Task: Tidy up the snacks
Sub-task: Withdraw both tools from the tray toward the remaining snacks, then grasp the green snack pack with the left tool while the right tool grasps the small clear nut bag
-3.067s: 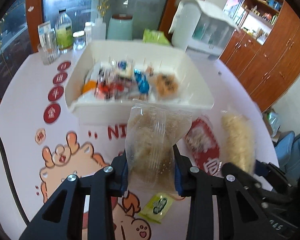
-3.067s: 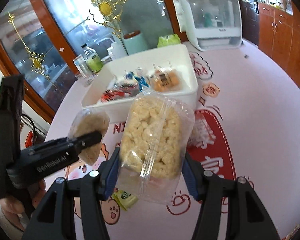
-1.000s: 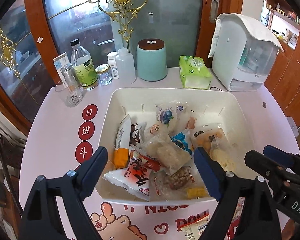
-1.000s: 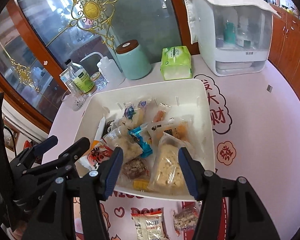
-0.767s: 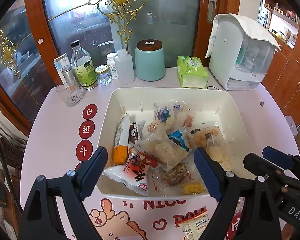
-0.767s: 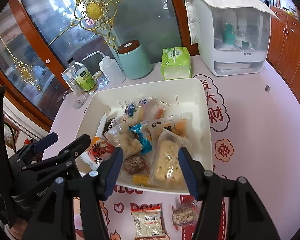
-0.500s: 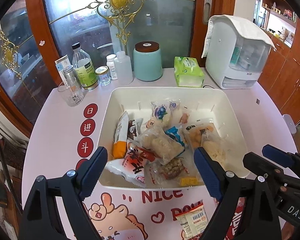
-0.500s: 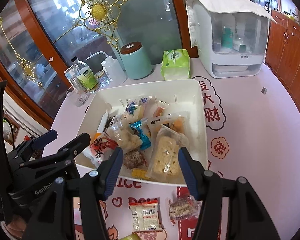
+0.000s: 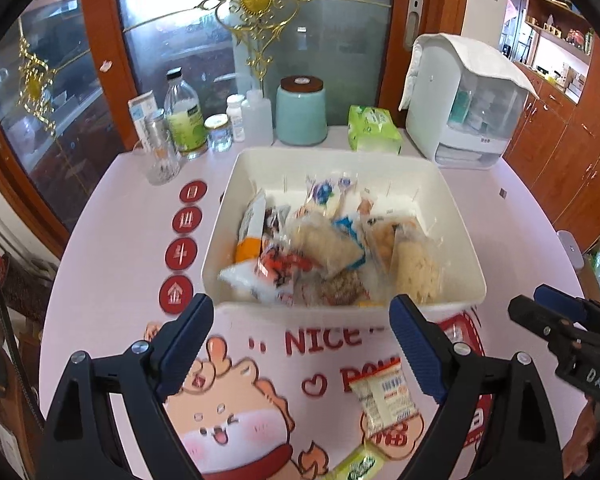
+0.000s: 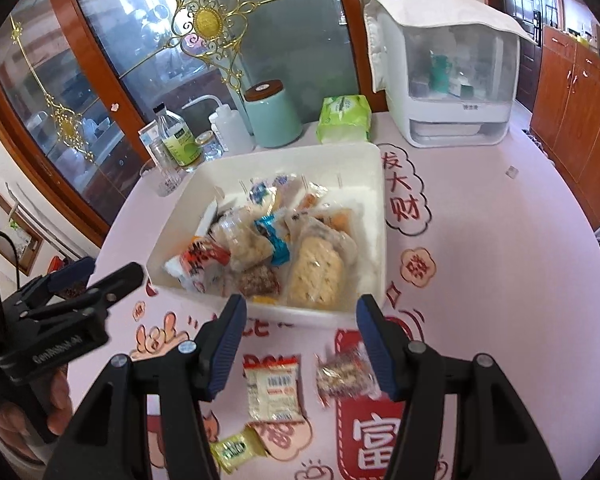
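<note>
- Left gripper (image 9: 300, 336) hangs over the near part of the table (image 9: 112, 280), jaws spread wide with nothing between them, only the cartoon print of the tablecloth showing through the gap.
- Right gripper (image 10: 300, 336) sits alongside, jaws parted at a middling width and empty too; both point down toward the table's near edge.
- The white bin (image 9: 456, 216) stands mid-table and it is well loaded: a red-and-white packet (image 9: 276, 268) at its near-left corner, a pale puffed-rice bag (image 10: 314, 270) against the near wall toward the right, a blue-wrapped piece (image 10: 274, 240) in the middle, more wrappers heaped behind.
- Still out on the table, between the bin and the near edge: a small white packet with blue print (image 10: 274, 388) (lying flat, right under the right gripper's gap), and just to its right a clear packet of brownish bits (image 10: 344, 376) on the red panel of the cloth.
- Nearest the edge, a little green-yellow sachet (image 10: 236, 448) lies partly hidden behind the right gripper's left finger.
- Along the far edge: a teal canister (image 9: 301, 110), a green tissue pack (image 9: 374, 128), a bottle (image 9: 186, 120), and a white cabinet (image 9: 468, 108) at the far right corner.
</note>
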